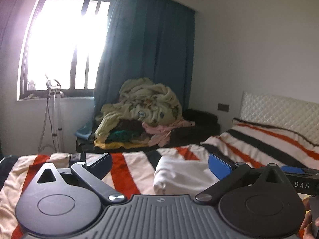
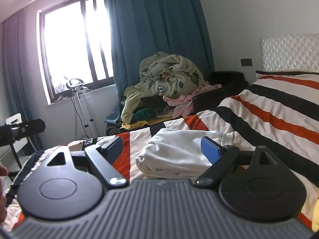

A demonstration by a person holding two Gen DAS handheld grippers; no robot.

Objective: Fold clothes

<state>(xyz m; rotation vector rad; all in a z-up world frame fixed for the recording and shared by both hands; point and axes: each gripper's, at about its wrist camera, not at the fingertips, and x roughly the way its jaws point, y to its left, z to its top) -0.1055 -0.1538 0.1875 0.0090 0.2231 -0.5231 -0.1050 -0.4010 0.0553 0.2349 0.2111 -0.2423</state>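
On bed: folded white garment [image 2: 179, 155] | left view: right claw [image 1: 293, 170]

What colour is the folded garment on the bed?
White; the folded garment shows best in the right wrist view.

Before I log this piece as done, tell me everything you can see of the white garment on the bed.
The white garment looks like soft, plain cotton, folded into a compact, roughly rectangular bundle several layers thick, with a rolled edge at its left side and stacked folds along the near edge. A collar or cuff seems to poke out at its far right. It lies flat on the striped bedcover, in front of both open grippers: the right gripper frames it, neither visibly gripping it. In the left wrist view it sits before the left gripper.
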